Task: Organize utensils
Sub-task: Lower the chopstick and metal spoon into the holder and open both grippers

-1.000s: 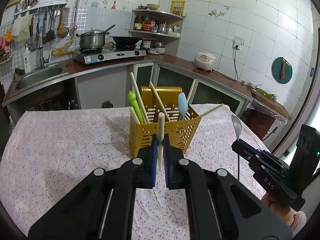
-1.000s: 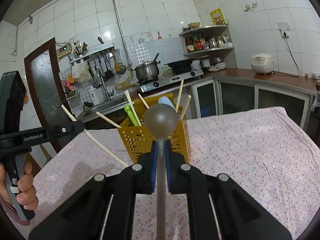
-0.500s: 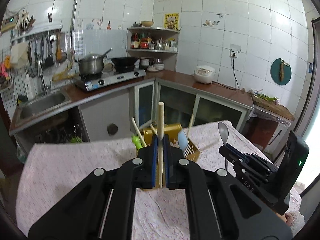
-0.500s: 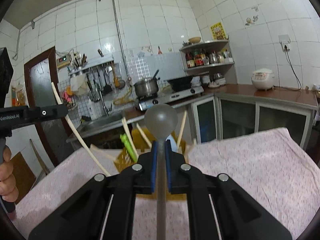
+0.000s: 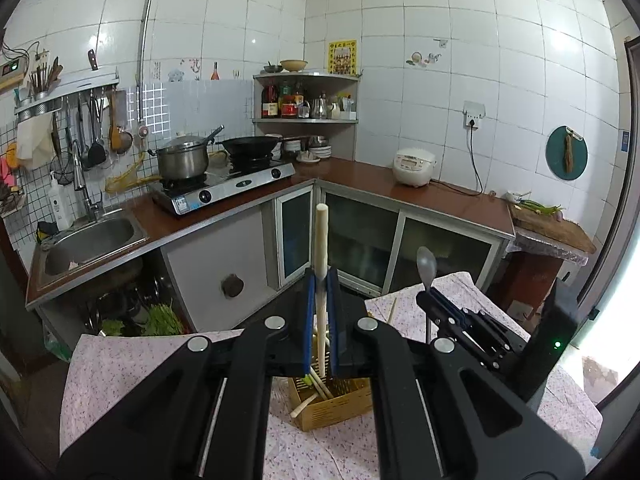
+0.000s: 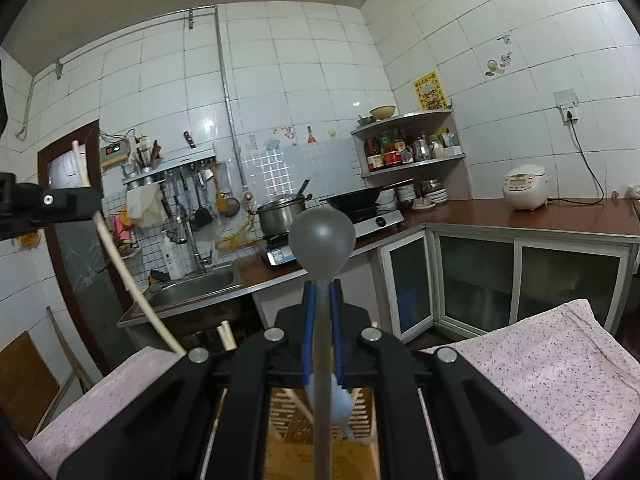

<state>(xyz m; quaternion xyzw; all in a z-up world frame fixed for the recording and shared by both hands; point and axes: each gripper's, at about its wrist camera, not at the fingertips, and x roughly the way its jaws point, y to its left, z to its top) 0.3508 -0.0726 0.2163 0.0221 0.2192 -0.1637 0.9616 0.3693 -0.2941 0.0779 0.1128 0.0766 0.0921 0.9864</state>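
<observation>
We hold two utensils above the yellow utensil holder, which stands on the flowered tablecloth directly below and slightly ahead of both grippers.

The left gripper has its jaws pressed onto a pale wooden chopstick. The long axis of the chopstick runs nearly upright through the jaws: the blunt upper end stands well above the blue pads, and the lower end points down toward the holder's open top. In the right wrist view the same chopstick appears at the left edge, slanting down toward the table.

The right gripper has its jaws pinched on the handle of a grey metal spoon. The bowl of the spoon stands above the pads; the handle runs down through the jaws toward the holder, which shows between the gripper's arms with a light blue spoon and other chopsticks inside. In the left wrist view the right gripper sits just beside the left one, on its right, with the spoon upright.

The governing relation is vertical: the holder lies below both jaws, and both utensils are aligned roughly along the descent line. We judge that each utensil needs a straight lowering into a compartment before release. The left gripper appears closer to directly above the holder's opening. Which compartment each utensil suits we cannot tell.
</observation>
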